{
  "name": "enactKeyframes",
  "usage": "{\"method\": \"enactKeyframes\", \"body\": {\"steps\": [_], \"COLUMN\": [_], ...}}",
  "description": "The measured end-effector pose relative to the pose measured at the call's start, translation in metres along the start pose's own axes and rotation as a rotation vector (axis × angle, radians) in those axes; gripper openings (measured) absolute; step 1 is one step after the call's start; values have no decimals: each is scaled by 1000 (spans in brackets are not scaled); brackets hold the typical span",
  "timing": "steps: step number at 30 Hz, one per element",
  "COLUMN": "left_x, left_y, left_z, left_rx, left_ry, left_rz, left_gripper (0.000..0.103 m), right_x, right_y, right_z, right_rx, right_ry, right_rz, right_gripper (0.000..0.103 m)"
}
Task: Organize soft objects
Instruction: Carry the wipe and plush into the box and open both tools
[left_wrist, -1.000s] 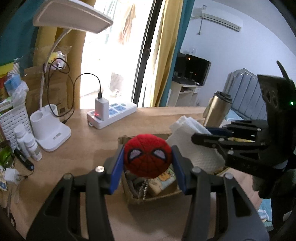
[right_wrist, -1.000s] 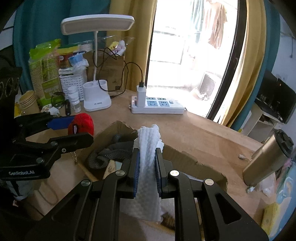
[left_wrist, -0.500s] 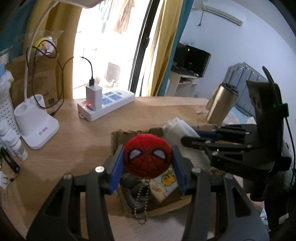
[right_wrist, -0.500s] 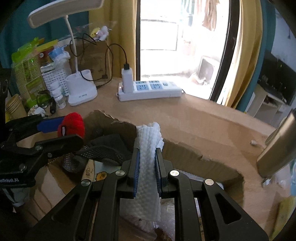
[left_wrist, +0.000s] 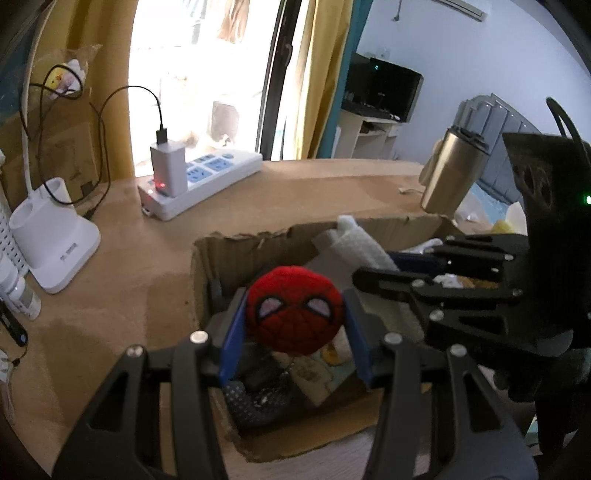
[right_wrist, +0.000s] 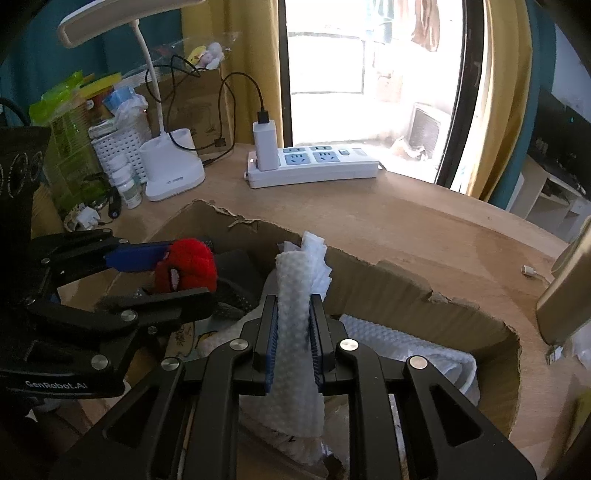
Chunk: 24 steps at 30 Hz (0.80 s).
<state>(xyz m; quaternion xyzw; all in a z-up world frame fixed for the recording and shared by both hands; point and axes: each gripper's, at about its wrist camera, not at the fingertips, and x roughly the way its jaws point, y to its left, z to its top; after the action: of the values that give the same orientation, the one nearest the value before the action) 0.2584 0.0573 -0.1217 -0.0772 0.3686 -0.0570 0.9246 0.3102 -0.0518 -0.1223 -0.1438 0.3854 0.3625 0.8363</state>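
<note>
Left wrist view first: my left gripper (left_wrist: 295, 325) has its blue pads pressed on either side of the red plush head (left_wrist: 293, 310), which hangs over the left half of the open box (left_wrist: 236, 240), just inside its left wall. The plush is round, with no real long axis; its face looks back at the camera and slightly down. Under it I see dark mesh and a printed card, so the drop is straight down, and I judge the left hand is the nearer one to that end of the box.

Right wrist view: my right gripper (right_wrist: 293, 332) is narrow, though its jaws have just been easing apart a little; the folded white towel (right_wrist: 295, 314) sits between the pads and looks pinched there. The towel's long axis runs upright along the fingers, its top pointing toward the box's far wall, its tail hanging into the right half over more white padding. The plush (right_wrist: 188, 267) lies to its left, apart from it. I expect each item to go down on its own side, without crossing.
</note>
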Motion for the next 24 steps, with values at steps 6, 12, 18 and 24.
{"method": "enactKeyframes", "body": {"steps": [6, 12, 18, 24], "left_x": [-4, -20, -38, -61], "left_y": [1, 1, -4, -5], "left_z": [2, 6, 4, 1], "left_rx": [-27, -40, -37, -54], "left_ry": [5, -34, -67, -114], "left_rz": [17, 8, 19, 33], "left_gripper": [54, 73, 75, 76], "right_x": [-6, -22, -44, -67], "right_y": [-3, -1, 0, 5], "right_z": [-1, -1, -5, -10], "right_rx": [33, 42, 49, 49], "right_ry": [-14, -45, -80, -117], "right_rz": [-6, -28, -46, -71], "right_gripper": [38, 44, 47, 54]}}
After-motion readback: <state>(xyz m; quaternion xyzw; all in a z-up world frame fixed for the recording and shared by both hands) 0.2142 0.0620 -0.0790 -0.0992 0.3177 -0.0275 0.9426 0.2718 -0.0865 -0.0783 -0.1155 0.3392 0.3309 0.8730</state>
